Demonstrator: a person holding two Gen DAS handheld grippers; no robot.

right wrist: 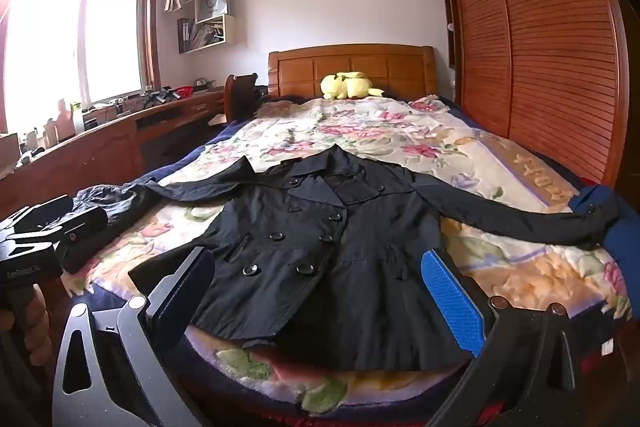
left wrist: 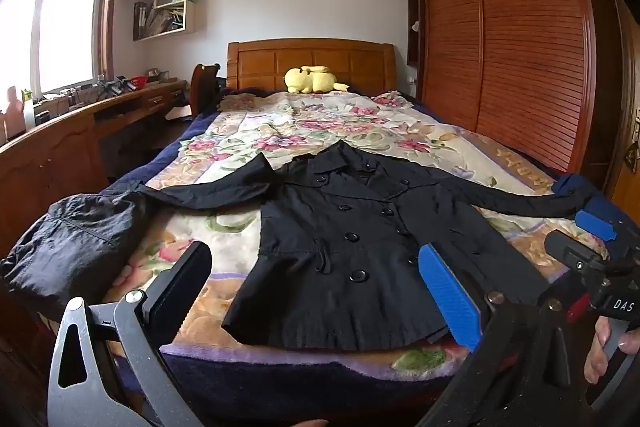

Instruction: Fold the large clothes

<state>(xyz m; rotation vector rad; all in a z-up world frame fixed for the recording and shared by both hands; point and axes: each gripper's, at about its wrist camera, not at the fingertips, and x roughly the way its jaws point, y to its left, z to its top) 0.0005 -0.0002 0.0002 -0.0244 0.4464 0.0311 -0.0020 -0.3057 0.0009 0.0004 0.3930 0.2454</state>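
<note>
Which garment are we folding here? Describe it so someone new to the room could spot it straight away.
Start at the bed with the floral blanket and the yellow plush toy at the headboard. Lying flat near the foot end, front up, is the black coat, sleeves spread to both sides. Its double row of round buttons and wide lapels distinguish it from the crumpled dark garment at the bed's left edge.

Both the left gripper (left wrist: pixel 316 287) and the right gripper (right wrist: pixel 320 291) are held wide apart, empty, tilted slightly downward.

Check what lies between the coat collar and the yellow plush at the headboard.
Only bare floral blanket. Nothing sits between the black coat collar and the yellow plush. Both wrist views show it, the right one clearest.
</note>
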